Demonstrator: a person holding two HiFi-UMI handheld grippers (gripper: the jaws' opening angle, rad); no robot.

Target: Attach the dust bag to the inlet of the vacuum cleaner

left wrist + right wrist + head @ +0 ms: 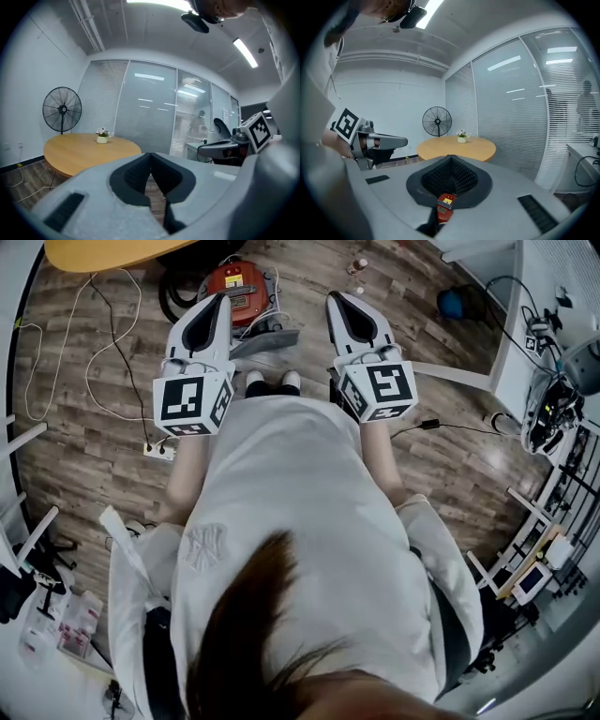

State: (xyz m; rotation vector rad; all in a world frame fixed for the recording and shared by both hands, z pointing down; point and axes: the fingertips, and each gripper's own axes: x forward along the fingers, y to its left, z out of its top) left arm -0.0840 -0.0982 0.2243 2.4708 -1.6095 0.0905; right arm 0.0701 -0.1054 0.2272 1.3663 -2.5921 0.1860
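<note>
The vacuum cleaner (pixel 239 289), a red canister, sits on the wooden floor (pixel 84 418) at the far side of the scene, just beyond the person's shoes (pixel 272 382). A dark hose (pixel 173 296) curls at its left. A pale grey piece (pixel 267 338) lies against its near side; whether that is the dust bag cannot be told, and no bag shows anywhere else. The left gripper (pixel 223 300) and the right gripper (pixel 336 300) hover side by side well above the canister, pointing nearly level rather than down at it. Both are clenched with nothing between their jaws, so judging by this the attaching is not under way. Farther out, a round wooden table (pixel 89 150) stands beyond the vacuum with a fan (pixel 62 110) behind it, and a power strip (pixel 159 451) with trailing cables lies at the left.
</note>
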